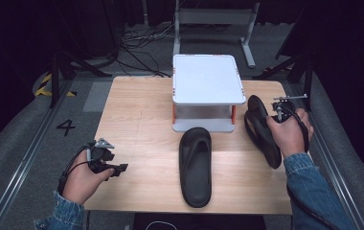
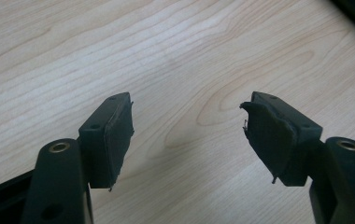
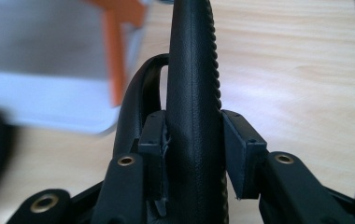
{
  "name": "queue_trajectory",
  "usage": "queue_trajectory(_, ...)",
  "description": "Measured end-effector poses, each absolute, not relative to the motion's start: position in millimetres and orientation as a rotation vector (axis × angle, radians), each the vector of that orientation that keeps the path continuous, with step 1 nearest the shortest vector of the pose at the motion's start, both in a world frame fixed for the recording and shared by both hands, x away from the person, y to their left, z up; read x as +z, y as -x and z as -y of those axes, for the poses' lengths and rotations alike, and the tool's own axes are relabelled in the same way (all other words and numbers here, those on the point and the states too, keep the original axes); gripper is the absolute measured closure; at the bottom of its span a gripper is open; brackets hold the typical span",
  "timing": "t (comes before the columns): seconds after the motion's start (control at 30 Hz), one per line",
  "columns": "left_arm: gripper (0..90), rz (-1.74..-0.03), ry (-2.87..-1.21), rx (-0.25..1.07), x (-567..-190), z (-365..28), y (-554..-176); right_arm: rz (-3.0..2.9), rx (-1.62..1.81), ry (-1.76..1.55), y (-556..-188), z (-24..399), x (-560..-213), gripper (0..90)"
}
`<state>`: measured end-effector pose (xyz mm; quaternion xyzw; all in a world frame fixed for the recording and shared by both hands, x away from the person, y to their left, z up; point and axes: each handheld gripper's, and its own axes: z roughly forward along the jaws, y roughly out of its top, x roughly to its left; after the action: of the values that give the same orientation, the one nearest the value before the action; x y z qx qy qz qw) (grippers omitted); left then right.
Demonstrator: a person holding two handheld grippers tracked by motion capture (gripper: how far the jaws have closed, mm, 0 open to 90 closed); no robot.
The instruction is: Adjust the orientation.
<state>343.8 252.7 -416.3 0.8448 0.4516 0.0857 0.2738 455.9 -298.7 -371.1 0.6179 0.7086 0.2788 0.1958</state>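
- Counting two black slippers: one lies flat mid-table, lengthwise front to back.
- Right gripper pinches the other on edge, near the right edge, beside one stand.
- Left gripper spread, empty.

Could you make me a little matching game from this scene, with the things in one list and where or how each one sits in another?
Things:
1. left gripper
2. right gripper
3. flat slipper
4. white stand

States:
A. lies sole down in the middle of the table
B. jaws apart over bare wood, nothing between them
C. stands at the far edge of the table on orange legs
D. jaws closed on the sole of the second slipper, held on edge

Pairs: 1-B, 2-D, 3-A, 4-C
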Motion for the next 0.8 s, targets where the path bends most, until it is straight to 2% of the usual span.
queue_trajectory(0.1,33.0,-1.207,-2.275,0.228,-416,-251,-346,-2.008,0.811,-1.717,-446,295,-368,64.1)
queue_trajectory(0.13,33.0,-1.204,-2.277,0.224,-416,-249,-347,-2.051,0.873,-1.702,-422,286,-363,64.1)
queue_trajectory(0.23,33.7,-1.174,-2.293,0.217,-415,-243,-351,-2.087,0.926,-1.689,-401,277,-361,64.1)
queue_trajectory(0.47,34.3,-1.142,-2.297,0.206,-415,-236,-358,-2.216,1.05,-1.692,-370,257,-372,63.9)
queue_trajectory(0.63,34.7,-1.136,-2.31,0.193,-416,-233,-361,-2.299,1.096,-1.727,-365,250,-392,63.6)
queue_trajectory(0.8,35.0,-1.13,-2.313,0.192,-416,-231,-361,-2.297,1.13,-1.718,-365,252,-395,63.4)
